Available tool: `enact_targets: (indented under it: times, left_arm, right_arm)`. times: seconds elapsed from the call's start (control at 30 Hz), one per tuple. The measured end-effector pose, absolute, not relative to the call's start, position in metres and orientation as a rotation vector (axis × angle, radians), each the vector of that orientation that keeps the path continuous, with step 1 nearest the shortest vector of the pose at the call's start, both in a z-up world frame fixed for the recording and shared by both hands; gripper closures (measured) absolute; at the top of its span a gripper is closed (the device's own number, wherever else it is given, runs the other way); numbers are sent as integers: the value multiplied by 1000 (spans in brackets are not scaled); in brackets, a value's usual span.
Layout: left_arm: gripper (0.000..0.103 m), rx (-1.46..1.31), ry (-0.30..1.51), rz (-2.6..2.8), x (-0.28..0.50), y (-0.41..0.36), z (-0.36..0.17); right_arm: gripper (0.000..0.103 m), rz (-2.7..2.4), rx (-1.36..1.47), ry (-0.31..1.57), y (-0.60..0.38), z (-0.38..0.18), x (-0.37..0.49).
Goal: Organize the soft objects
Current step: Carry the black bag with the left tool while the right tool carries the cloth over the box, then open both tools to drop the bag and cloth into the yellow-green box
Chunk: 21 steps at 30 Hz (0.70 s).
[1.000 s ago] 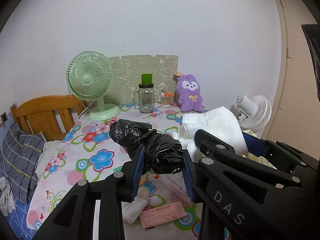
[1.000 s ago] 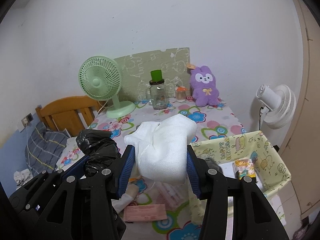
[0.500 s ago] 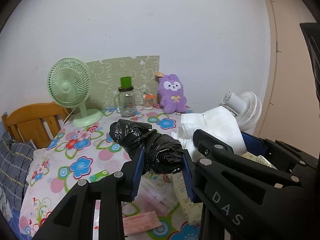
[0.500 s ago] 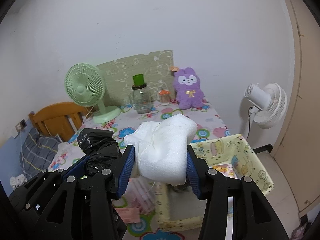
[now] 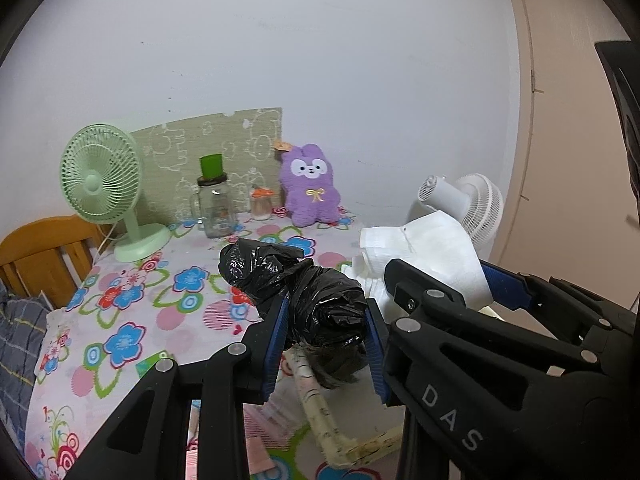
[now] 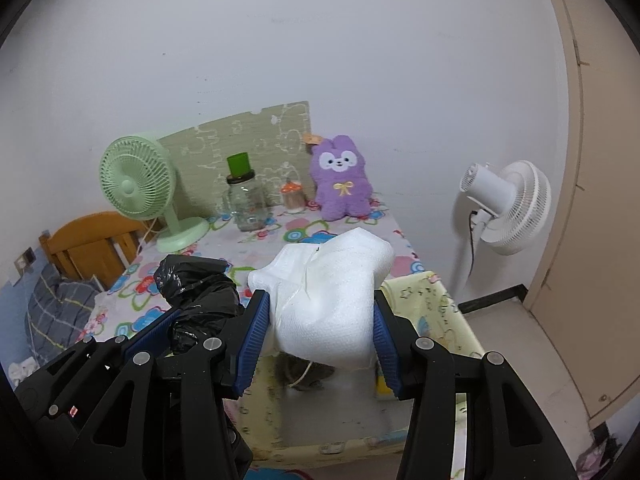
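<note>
My left gripper [image 5: 325, 330] is shut on a crumpled black plastic bag [image 5: 304, 292], held above the floral table. My right gripper [image 6: 320, 336] is shut on a white foam wrap [image 6: 328, 300] and holds it over a pale yellow fabric storage box [image 6: 432, 300] at the table's right edge. The black bag also shows in the right wrist view [image 6: 196, 300], and the white foam wrap in the left wrist view [image 5: 428, 260]. A grey soft item [image 6: 308, 374] lies inside the box. A purple plush bunny [image 6: 340, 178] sits at the back of the table.
A green desk fan [image 5: 104, 184], a glass jar with a green lid [image 5: 214, 204] and a small orange-capped jar [image 5: 262, 206] stand at the back. A white floor fan [image 6: 508, 208] stands right of the table. A wooden bed headboard [image 5: 40, 252] is at left.
Both grippers have moved right with their loads. The storage box now lies directly under the right gripper, and the left gripper is near its left edge.
</note>
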State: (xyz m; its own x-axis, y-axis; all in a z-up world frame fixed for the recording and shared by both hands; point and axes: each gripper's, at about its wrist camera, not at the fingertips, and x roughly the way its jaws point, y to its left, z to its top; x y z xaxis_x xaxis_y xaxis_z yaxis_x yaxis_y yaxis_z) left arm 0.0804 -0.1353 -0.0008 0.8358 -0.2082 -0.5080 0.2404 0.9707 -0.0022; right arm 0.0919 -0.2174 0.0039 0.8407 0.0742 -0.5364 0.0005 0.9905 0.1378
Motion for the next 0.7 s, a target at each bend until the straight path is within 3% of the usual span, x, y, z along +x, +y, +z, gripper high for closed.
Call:
enact_targets:
  times: [0.7]
  left_arm:
    - [64,127,641,-325,99,-179,-37]
  right_arm:
    - [50,-44,157,657,-260,-31,105]
